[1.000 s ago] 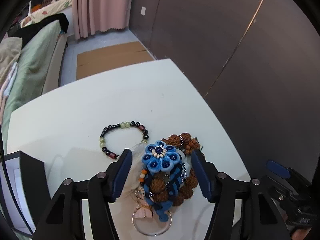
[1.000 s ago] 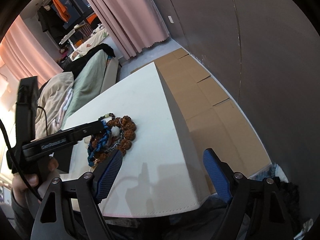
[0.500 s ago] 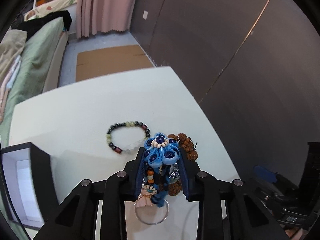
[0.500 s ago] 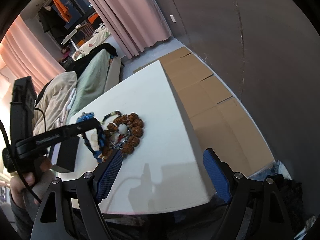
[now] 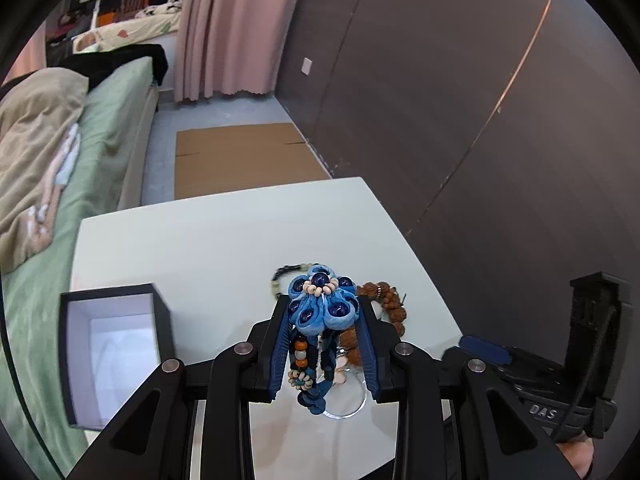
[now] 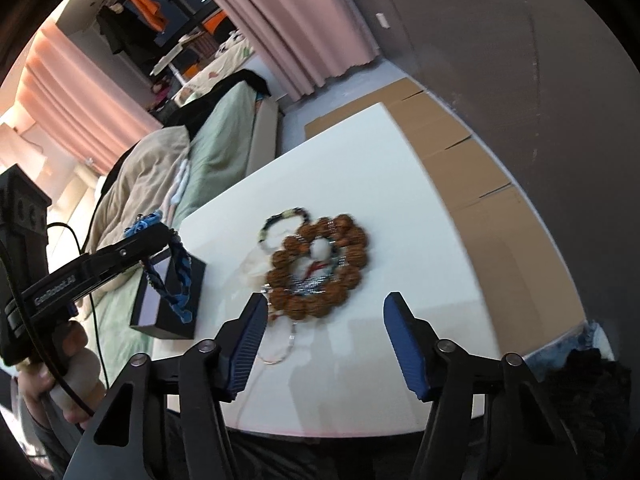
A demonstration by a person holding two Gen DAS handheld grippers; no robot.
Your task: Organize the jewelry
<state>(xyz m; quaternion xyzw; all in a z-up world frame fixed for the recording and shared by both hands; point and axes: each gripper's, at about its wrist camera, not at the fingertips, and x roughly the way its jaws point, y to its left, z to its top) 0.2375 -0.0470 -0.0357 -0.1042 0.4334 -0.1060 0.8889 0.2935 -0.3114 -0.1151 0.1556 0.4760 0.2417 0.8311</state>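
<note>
Since 1 s ago: left gripper (image 5: pixel 323 320) went from open around the blue flower bracelet (image 5: pixel 322 304) to clamped on it, and it's now lifted off the table (image 5: pixel 224 240); in the right wrist view the bracelet (image 6: pixel 176 276) hangs from the closed fingers above the box (image 6: pixel 172 296). Right gripper (image 6: pixel 324 340) unchanged, jaws wide apart, nothing between them, over the table's near edge. Box (image 5: pixel 112 344) is open, black outside, white inside, sits at the table's left edge; nothing visible inside from the left view. Left on the table mid-surface: brown bead bracelet (image 6: pixel 320 268), with a dark-and-pale bead bracelet (image 6: pixel 284 220) touching its far side, and a thin ring (image 6: pixel 276 344) toward the near edge.
</note>
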